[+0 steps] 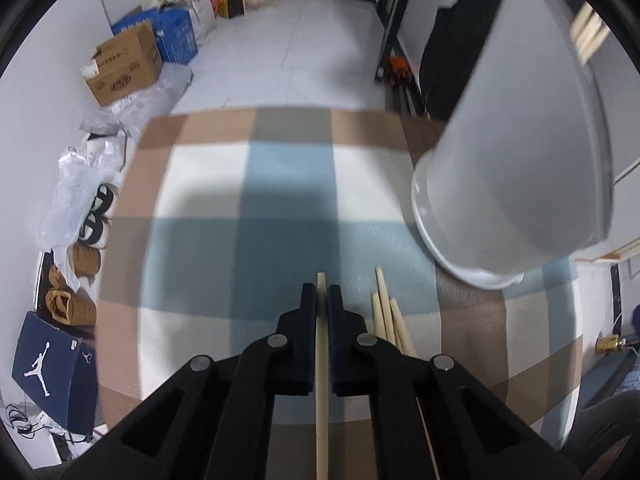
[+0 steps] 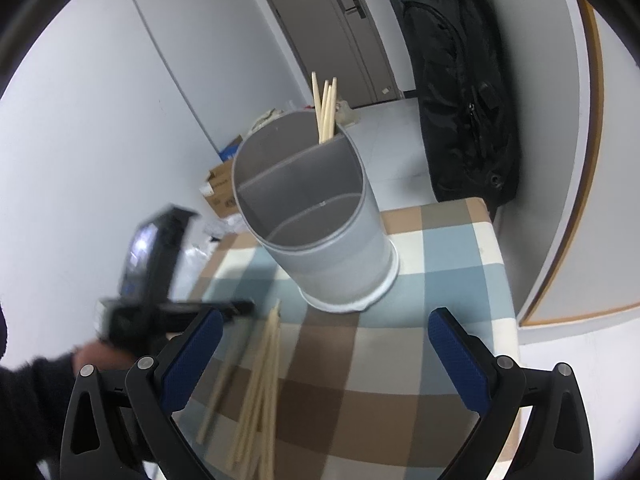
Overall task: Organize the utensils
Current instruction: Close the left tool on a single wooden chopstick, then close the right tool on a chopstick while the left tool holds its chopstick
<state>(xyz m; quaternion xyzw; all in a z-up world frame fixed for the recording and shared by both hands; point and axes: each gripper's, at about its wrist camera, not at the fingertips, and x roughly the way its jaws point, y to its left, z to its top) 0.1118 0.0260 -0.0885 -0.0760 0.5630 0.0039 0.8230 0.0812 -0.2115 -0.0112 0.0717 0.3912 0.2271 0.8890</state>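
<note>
My left gripper (image 1: pixel 321 292) is shut on a single pale wooden chopstick (image 1: pixel 321 360) that runs lengthwise between its dark pads, low over the checked cloth. Just to its right, a few loose chopsticks (image 1: pixel 386 320) lie on the cloth. In the right wrist view they show as a pile of chopsticks (image 2: pixel 260 392), with the left gripper (image 2: pixel 240 307) blurred above the pile's left side. A grey divided utensil holder (image 2: pixel 320 220) stands upright on a white base, with several chopsticks (image 2: pixel 326 108) in its far compartment. My right gripper (image 2: pixel 326 320) hangs open in front of the holder, holding nothing.
The table (image 2: pixel 460 280) has a blue, brown and cream checked cloth, and its right edge is near the wall. A black bag (image 2: pixel 460 100) leans behind it. Cardboard boxes (image 1: pixel 124 68), plastic bags and a shoe box (image 1: pixel 48 368) sit on the floor to the left. A person's hand (image 2: pixel 92 354) holds the left gripper.
</note>
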